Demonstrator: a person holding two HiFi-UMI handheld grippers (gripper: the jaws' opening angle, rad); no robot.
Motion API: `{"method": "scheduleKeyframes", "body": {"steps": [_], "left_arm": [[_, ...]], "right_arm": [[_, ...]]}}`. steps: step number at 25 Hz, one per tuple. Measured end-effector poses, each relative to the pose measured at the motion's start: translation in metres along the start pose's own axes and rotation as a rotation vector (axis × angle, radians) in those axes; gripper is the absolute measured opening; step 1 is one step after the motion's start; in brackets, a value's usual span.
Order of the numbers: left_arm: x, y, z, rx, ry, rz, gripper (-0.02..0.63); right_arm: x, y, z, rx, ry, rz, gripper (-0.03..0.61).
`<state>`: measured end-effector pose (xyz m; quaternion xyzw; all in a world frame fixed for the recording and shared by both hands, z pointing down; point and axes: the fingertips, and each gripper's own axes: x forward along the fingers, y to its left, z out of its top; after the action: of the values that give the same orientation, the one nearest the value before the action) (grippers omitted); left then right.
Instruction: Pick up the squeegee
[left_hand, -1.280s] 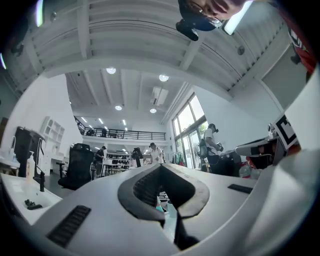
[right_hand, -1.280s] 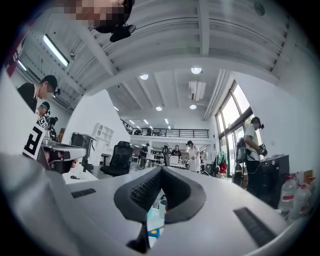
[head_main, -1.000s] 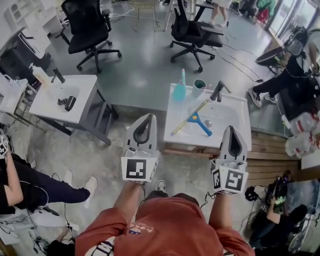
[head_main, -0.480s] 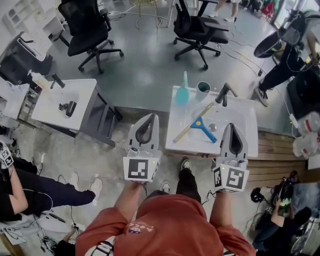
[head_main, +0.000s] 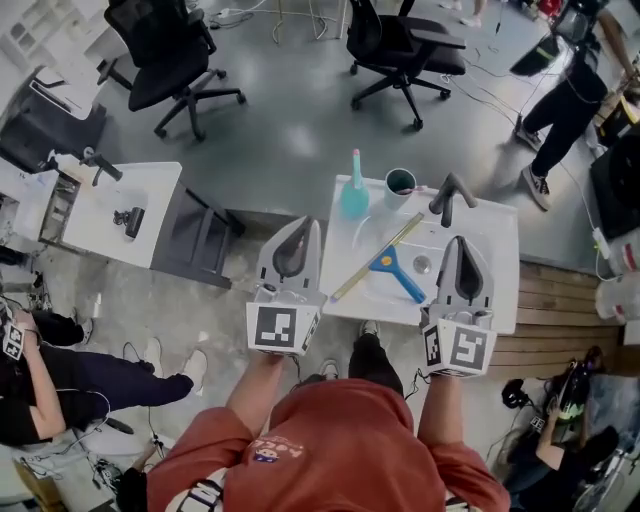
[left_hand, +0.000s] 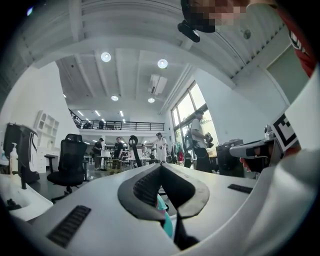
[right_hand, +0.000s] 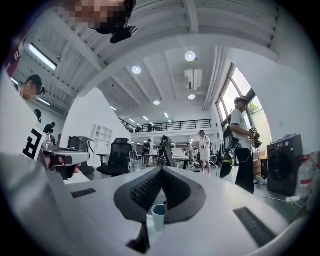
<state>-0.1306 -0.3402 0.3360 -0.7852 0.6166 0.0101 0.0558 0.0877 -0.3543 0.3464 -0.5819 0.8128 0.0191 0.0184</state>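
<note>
Nearest you, your left gripper (head_main: 302, 226) and your right gripper (head_main: 459, 243) are both held level with their jaws pressed together at the tips, and nothing is gripped in either. The left one sits just off the left edge of the white sink (head_main: 500, 262); the right one hangs over the sink's near right part.

Between the two, the squeegee (head_main: 386, 264) lies flat in the basin. Its blue handle points toward you and to the right, and its long pale blade runs diagonally, clear of both grippers.

Past it, along the far rim, stand a teal bottle (head_main: 354, 196), then a teal cup (head_main: 399, 182) whose inside is dark, so its contents cannot be made out, and the dark faucet (head_main: 450, 195). Farther off are black office chairs (head_main: 165, 55).
</note>
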Motion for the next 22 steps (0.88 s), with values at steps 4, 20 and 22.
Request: {"method": "scheduleKeyframes", "body": {"steps": [4,20,22], "left_arm": [[0.039,-0.007,-0.025,-0.024,0.023,-0.015,0.017],[0.063,-0.022,-0.143,-0.086,0.247,0.02,0.017],[0.063,-0.025,-0.154,-0.09,0.264,0.016,0.017]], "right_arm": [[0.034,-0.021,-0.023,0.025,0.029,0.022,0.008],[0.07,-0.018,-0.16,0.052,0.302,0.17,0.011],[0.068,-0.013,-0.177,0.046,0.333,0.195,0.018]]}}
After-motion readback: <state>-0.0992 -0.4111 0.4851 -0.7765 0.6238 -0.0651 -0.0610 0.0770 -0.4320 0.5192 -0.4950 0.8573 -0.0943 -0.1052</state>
